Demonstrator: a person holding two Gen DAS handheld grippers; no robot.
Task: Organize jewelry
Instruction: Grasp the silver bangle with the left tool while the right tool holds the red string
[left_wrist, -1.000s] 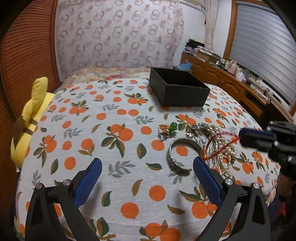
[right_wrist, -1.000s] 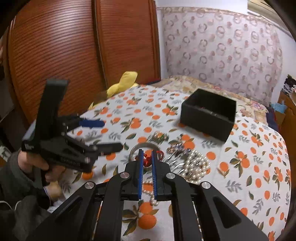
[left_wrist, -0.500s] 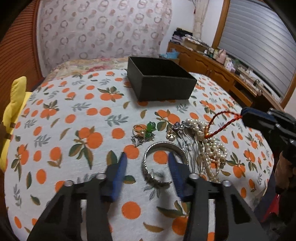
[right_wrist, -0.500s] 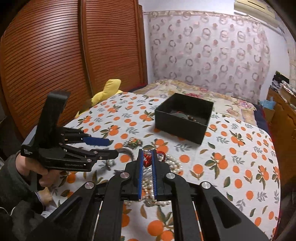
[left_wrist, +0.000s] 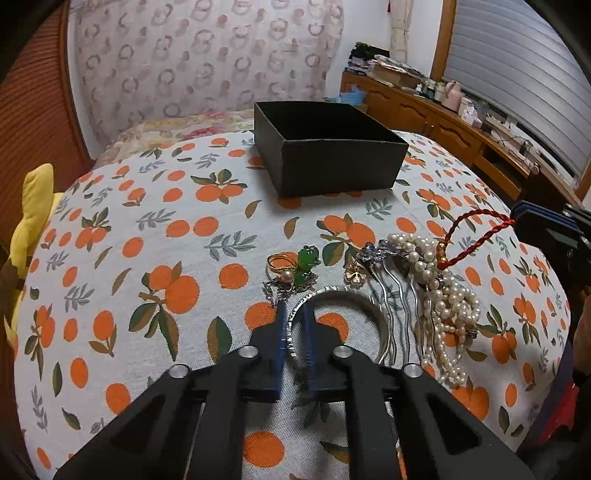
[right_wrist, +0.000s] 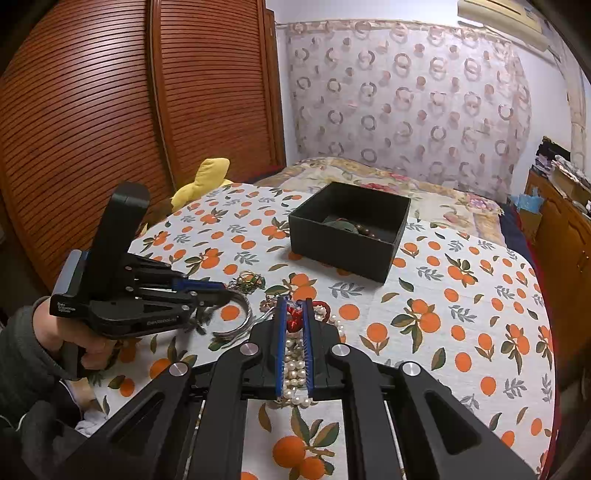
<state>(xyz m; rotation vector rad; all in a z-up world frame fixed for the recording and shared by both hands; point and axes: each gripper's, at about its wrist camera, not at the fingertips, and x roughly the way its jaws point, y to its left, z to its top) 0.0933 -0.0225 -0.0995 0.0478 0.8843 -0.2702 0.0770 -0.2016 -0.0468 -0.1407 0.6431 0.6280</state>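
Your left gripper sits low over a bed covered with an orange-print cloth. Its two blue fingers are pinched together on the near left rim of a silver bangle, which lies flat on the cloth. In the right wrist view the same gripper comes in from the left, held in your left hand, with its fingertips closed on the bangle.

Your right gripper has its fingers nearly together, clamped on a red cord. In the left wrist view that gripper is at the right edge, and the red cord runs from its tip in a loop down to a heap of pearl strands, so the cord is lifted at one end while the pearls rest on the cloth.

Between the bangle and the pearls lies a silver hair comb with long wavy prongs. Just beyond the left fingertips sits a small cluster: a gold ring and green stone pieces.

Farther back on the cloth stands an open black box, well apart from the loose jewelry. The right wrist view shows the black box already holds a few dark pieces, too small to make out. A yellow soft toy lies at the left edge of the bed
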